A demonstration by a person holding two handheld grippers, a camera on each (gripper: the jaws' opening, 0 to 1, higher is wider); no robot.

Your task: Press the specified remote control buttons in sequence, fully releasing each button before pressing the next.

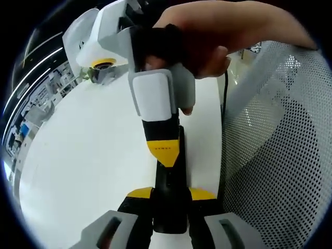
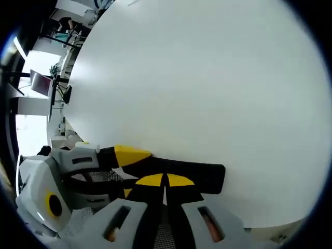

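Observation:
A black remote control (image 1: 169, 179) lies lengthwise on the white table (image 1: 88, 155). My left gripper (image 1: 170, 194) is shut on its near end, one yellow-tipped jaw on each side. My right gripper (image 1: 165, 149), held by a hand (image 1: 223, 31), comes down from above with its jaws together, and its yellow tip rests on the remote's top face. In the right gripper view the remote (image 2: 203, 174) lies crosswise. My right gripper (image 2: 166, 180) is shut, with its tips against the remote. A yellow fingertip (image 2: 130, 154) of the left gripper clamps the remote's left end.
A white perforated mesh chair back (image 1: 282, 150) stands close along the table's right edge, with a black cable (image 1: 224, 104) running beside it. The table (image 2: 207, 78) stretches wide and bare beyond the remote. Room furniture (image 2: 49, 78) shows past its far edge.

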